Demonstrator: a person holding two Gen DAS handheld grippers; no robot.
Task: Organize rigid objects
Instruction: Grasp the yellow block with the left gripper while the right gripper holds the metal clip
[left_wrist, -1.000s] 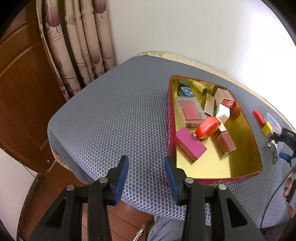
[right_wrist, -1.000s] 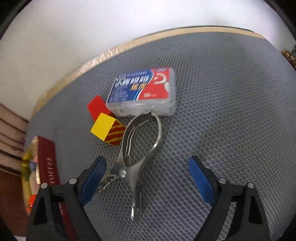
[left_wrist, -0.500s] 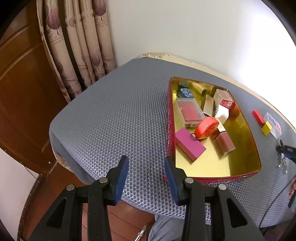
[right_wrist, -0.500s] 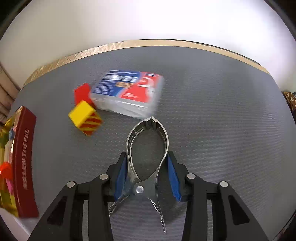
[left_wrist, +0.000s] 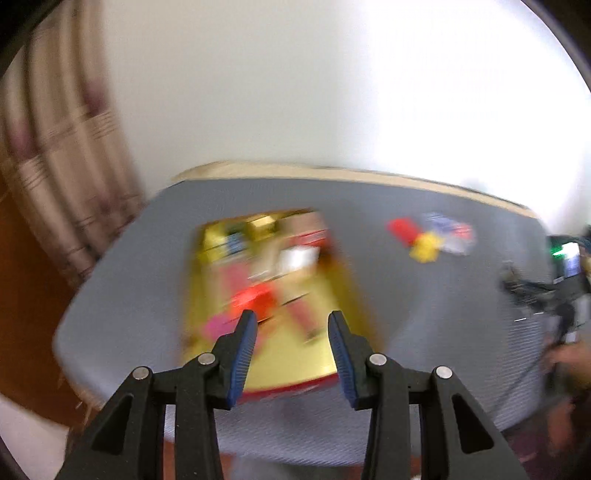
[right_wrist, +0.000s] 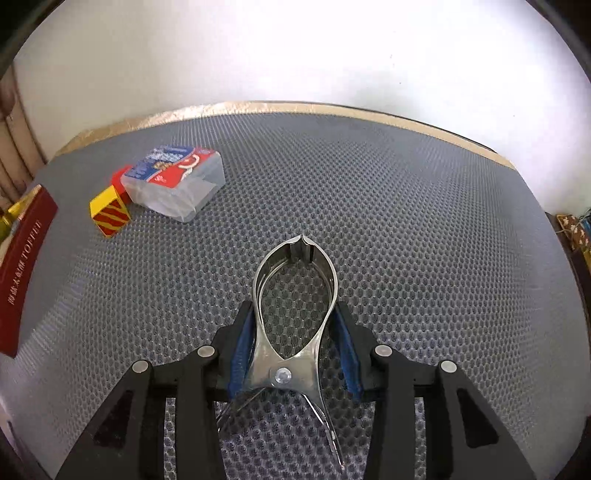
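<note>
Across the grey-matted bench (right_wrist: 369, 192), a red toffee tin (right_wrist: 26, 273) sits far left, with a clear plastic box (right_wrist: 177, 184) and a striped yellow block (right_wrist: 110, 214) near it. Right gripper (right_wrist: 295, 328) clamps the metal tongs (right_wrist: 295, 295); left gripper (left_wrist: 291, 347) hangs narrow, empty.

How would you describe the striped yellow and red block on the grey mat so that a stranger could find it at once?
Start at the grey honeycomb mat and find the dark red toffee tin at its left edge. Just beyond the tin's far corner stand three small things together: a clear plastic box with a blue and red label, a plain red block and the small cube. Only the cube has a yellow top and red and yellow striped sides.
</note>
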